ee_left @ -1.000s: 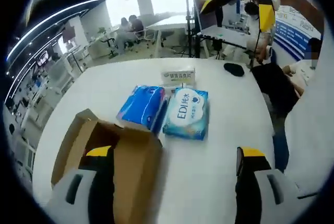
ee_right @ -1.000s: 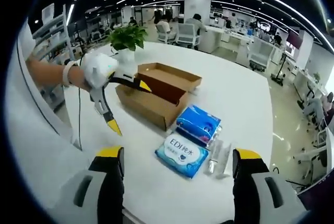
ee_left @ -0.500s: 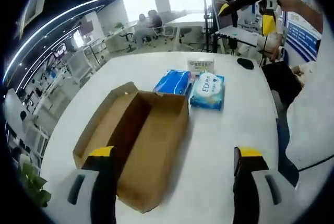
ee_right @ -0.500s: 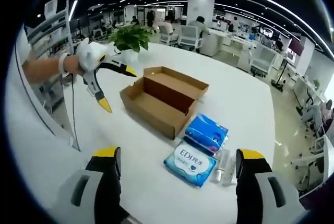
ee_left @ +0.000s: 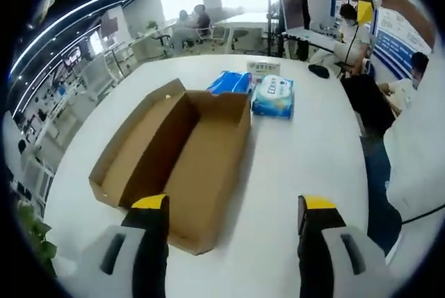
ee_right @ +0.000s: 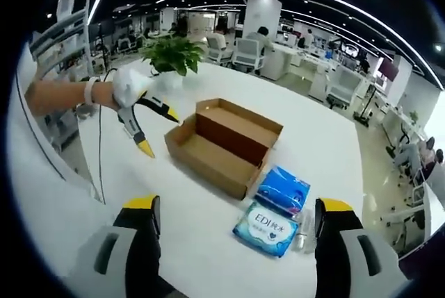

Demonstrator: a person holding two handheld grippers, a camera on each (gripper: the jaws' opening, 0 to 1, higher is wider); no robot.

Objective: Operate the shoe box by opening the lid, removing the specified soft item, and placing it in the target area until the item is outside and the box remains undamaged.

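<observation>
The brown cardboard shoe box (ee_left: 182, 151) lies open on the white table (ee_left: 299, 166), its lid folded flat to the left and its inside bare. Past its far end lie a blue tissue pack (ee_left: 230, 83) and a light blue wipes pack (ee_left: 273, 96). My left gripper (ee_left: 233, 208) hangs open above the box's near corner. The right gripper view has the same box (ee_right: 224, 144), the tissue pack (ee_right: 284, 190) and the wipes pack (ee_right: 270, 228). There the left gripper (ee_right: 158, 131) stands open just left of the box. My right gripper (ee_right: 238, 208) is open and well back from the table.
A small white card box (ee_left: 263, 67) stands behind the packs, and a clear packet (ee_right: 304, 232) lies beside the wipes. A potted plant (ee_right: 170, 51) stands at the table's far edge. A gloved hand (ee_right: 128, 84) holds the left gripper. People sit at desks behind.
The left gripper has pulled back from the box toward its end, so the box now lies lengthwise ahead of its jaws. The right gripper's view shifted slightly; the packs lie where they were.
</observation>
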